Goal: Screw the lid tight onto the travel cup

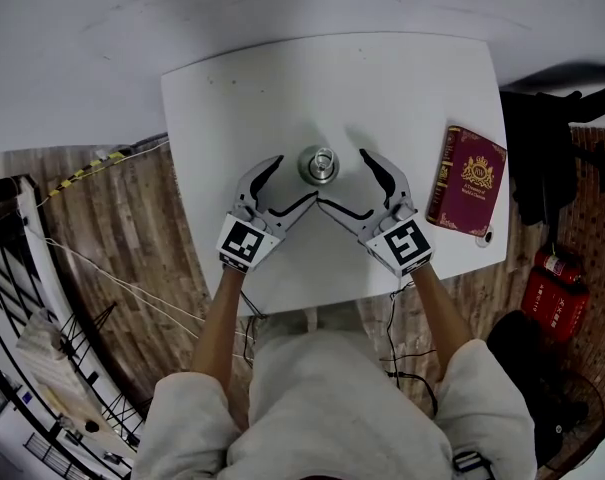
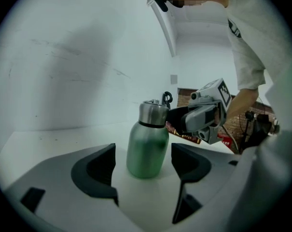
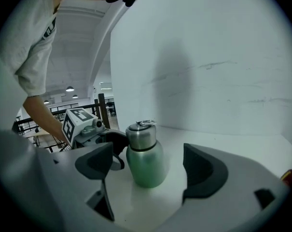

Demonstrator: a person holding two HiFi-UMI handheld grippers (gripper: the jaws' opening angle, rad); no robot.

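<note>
A green travel cup [image 1: 319, 165] with a steel lid [image 2: 153, 114] on top stands upright near the middle of the white table [image 1: 282, 88]. My left gripper [image 1: 287, 186] is open just left of the cup, and my right gripper [image 1: 357, 188] is open just right of it. In the left gripper view the cup [image 2: 146, 149] stands between the wide jaws of the left gripper [image 2: 143, 178], with neither pad touching it. The right gripper view shows the same: the cup [image 3: 146, 163] sits between the spread jaws of the right gripper [image 3: 146, 180], with gaps on both sides.
A maroon book [image 1: 467, 180] lies at the table's right edge. On the wooden floor to the right are a red canister [image 1: 554, 293] and dark cloth [image 1: 542, 158]. Cables trail across the floor on the left, and a white wall stands behind the table.
</note>
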